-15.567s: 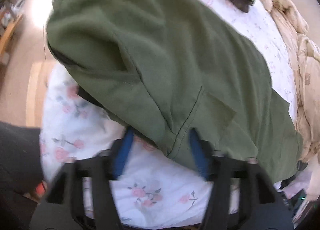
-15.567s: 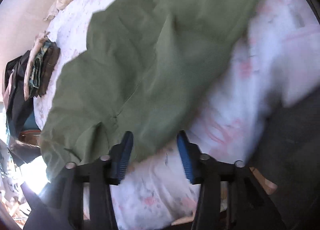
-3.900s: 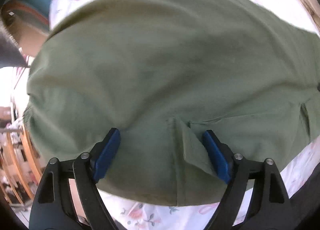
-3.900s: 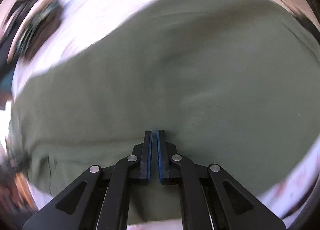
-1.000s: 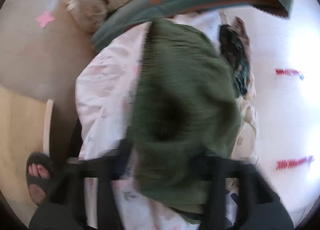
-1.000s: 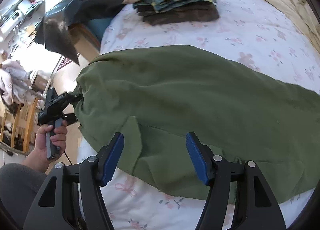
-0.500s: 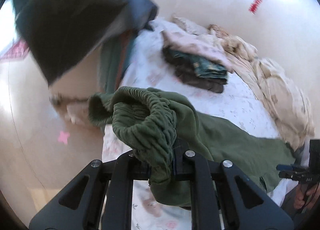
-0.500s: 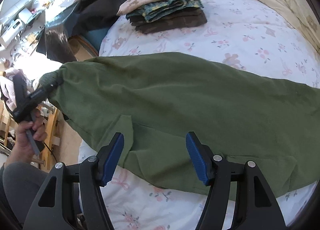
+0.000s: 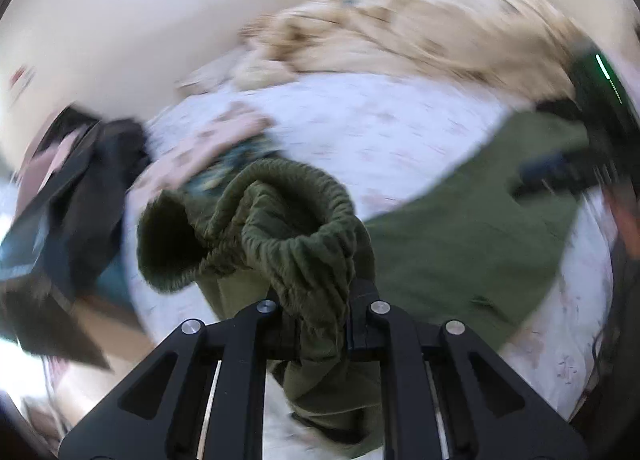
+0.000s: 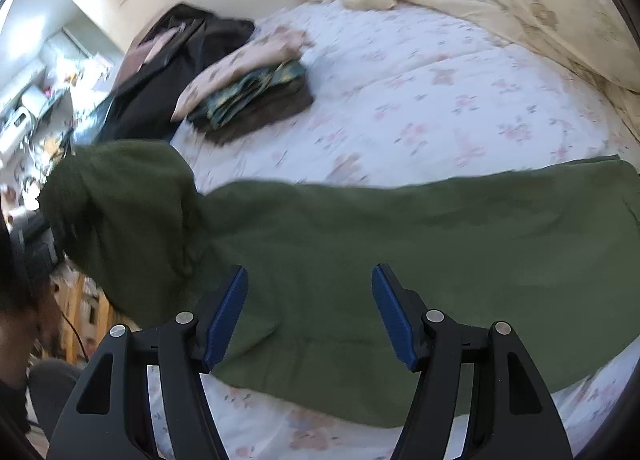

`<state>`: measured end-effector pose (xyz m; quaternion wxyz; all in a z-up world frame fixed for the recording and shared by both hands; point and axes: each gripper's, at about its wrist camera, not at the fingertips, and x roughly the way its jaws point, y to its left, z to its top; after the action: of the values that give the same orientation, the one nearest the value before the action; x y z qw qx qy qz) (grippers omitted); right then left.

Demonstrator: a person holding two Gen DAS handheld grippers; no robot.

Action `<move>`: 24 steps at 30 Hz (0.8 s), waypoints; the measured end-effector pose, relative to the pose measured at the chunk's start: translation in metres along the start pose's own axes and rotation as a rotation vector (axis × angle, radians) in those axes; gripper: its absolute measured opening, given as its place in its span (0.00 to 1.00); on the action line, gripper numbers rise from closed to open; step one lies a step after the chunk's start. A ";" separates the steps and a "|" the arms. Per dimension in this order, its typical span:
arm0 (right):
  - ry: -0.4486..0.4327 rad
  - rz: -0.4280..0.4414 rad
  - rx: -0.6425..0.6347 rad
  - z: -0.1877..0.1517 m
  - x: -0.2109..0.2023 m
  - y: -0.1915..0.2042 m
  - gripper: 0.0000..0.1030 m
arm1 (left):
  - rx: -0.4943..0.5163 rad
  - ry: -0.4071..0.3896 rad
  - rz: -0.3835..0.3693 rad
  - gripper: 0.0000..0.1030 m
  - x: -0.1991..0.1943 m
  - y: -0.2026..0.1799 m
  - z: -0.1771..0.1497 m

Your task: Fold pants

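Note:
The green pants (image 10: 400,228) lie stretched across the floral bed sheet (image 10: 460,108). My left gripper (image 9: 316,304) is shut on the bunched elastic waistband (image 9: 288,220) and holds it lifted above the bed, with the rest of the pants (image 9: 460,252) trailing to the right. In the right wrist view the lifted waist end (image 10: 120,216) hangs at the left. My right gripper (image 10: 310,312) is open and empty, hovering over the middle of the pants near the bed's front edge.
A stack of folded clothes (image 10: 256,96) sits on the far left of the bed, with dark garments (image 10: 172,60) behind it. A cream duvet (image 10: 520,0) is bunched along the far right. The right gripper shows in the left wrist view (image 9: 568,172).
My left gripper has swung right with the waistband, carrying it over the bed toward the other end. The right gripper has stayed open above the pants.

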<state>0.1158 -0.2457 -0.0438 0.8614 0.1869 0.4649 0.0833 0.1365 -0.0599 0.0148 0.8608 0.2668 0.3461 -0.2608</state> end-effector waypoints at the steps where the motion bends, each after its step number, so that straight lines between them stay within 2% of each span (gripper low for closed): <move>1: -0.012 -0.005 0.008 0.003 -0.003 -0.008 0.65 | 0.048 0.033 0.012 0.11 0.011 -0.025 0.004; 4: -0.038 -0.006 0.062 0.007 -0.009 -0.033 0.65 | 0.229 0.119 0.033 0.11 0.047 -0.104 -0.003; 7: -0.032 -0.005 0.129 0.005 -0.007 -0.055 0.65 | 0.440 0.226 0.066 0.12 0.084 -0.170 -0.036; 8: -0.020 -0.013 0.154 0.005 -0.005 -0.062 0.65 | 0.486 0.251 0.070 0.15 0.094 -0.184 -0.047; 10: -0.015 -0.004 0.194 0.006 -0.004 -0.071 0.65 | 0.504 0.254 0.090 0.19 0.101 -0.194 -0.058; 11: -0.015 0.003 0.206 0.007 -0.004 -0.074 0.65 | 0.494 0.247 0.086 0.31 0.100 -0.193 -0.060; 12: -0.014 0.008 0.216 0.007 -0.005 -0.077 0.65 | 0.468 0.243 0.057 0.45 0.096 -0.189 -0.059; 13: -0.013 0.011 0.223 0.008 -0.004 -0.078 0.65 | 0.431 0.240 0.018 0.72 0.095 -0.185 -0.053; 14: -0.008 0.011 0.230 0.007 -0.002 -0.079 0.65 | 0.386 0.232 -0.011 0.84 0.090 -0.177 -0.049; 16: 0.012 0.023 0.248 0.008 0.005 -0.080 0.65 | 0.235 0.238 -0.098 0.84 0.078 -0.149 -0.037; 19: 0.048 0.058 0.262 0.011 0.017 -0.077 0.65 | -0.056 0.271 -0.279 0.85 0.061 -0.091 -0.020; 20: 0.059 0.071 0.258 0.012 0.021 -0.075 0.65 | -0.116 0.264 -0.294 0.85 0.054 -0.074 -0.019; 21: 0.075 0.089 0.246 0.013 0.026 -0.070 0.65 | -0.168 0.258 -0.286 0.85 0.050 -0.056 -0.017; 22: 0.094 0.107 0.230 0.014 0.032 -0.066 0.67 | -0.234 0.258 -0.238 0.85 0.046 -0.032 -0.017; 24: 0.142 0.123 0.177 0.017 0.047 -0.053 0.79 | -0.355 0.260 -0.159 0.86 0.044 0.006 -0.024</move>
<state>0.1546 -0.2835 -0.0930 0.7997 0.2839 0.5179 0.1079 0.1568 -0.0517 -0.0304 0.8191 0.1147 0.5145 -0.2262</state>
